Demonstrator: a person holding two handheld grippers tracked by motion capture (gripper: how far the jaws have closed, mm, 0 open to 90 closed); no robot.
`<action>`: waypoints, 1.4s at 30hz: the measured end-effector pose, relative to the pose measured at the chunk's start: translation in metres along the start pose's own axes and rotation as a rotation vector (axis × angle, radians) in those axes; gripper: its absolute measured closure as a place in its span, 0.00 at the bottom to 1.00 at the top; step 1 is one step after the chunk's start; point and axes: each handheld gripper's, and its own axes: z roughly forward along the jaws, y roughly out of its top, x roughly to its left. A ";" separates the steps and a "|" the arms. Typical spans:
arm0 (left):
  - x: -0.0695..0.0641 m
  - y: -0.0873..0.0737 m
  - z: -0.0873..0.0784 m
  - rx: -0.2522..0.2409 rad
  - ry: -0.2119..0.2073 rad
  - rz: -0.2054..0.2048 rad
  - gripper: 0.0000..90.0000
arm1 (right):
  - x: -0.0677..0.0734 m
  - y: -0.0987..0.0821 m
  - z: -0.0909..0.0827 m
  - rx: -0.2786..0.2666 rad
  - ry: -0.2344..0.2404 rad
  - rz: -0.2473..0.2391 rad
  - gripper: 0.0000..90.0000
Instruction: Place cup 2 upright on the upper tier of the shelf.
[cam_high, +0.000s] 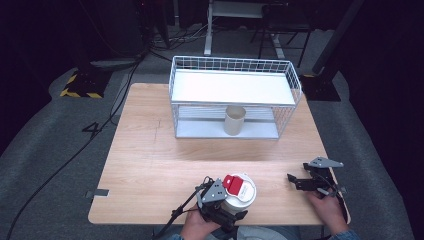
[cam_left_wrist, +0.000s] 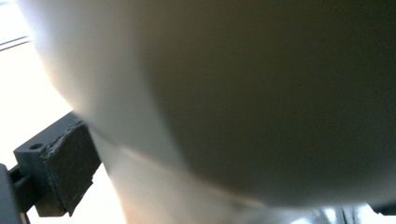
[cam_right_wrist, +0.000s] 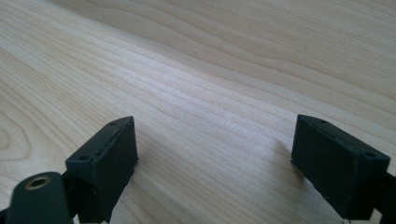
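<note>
White tub (cam_high: 239, 194) with red-labelled lid sits at near edge of desk (cam_high: 150, 165), pinched by left hand-held gripper (cam_high: 225, 202), probably for lift toward wire shelf (cam_high: 232, 95) at far edge. Right hand-held gripper (cam_high: 296, 181) spread, empty, parked by right edge, out of way.

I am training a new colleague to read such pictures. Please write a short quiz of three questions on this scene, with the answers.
1. True or false: the right gripper holds the tub.
2. What stands on the lower shelf of the wire rack? A) a bottle B) a cup C) a bowl
3. What colour is the tab on the tub's lid?

Key:
1. False. Its fingers stand open over bare table; the left gripper is at the tub.
2. B
3. Red.
</note>
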 end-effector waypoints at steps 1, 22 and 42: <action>0.000 0.000 0.000 -0.001 -0.003 -0.003 0.00 | 0.000 0.000 0.000 0.000 0.000 0.000 0.16; -0.002 -0.006 0.000 -0.039 0.029 0.033 0.10 | 0.000 0.000 0.000 0.000 0.000 -0.001 0.16; -0.002 -0.001 -0.004 -0.017 0.050 0.019 0.11 | 0.000 0.000 0.000 0.000 0.000 -0.001 0.16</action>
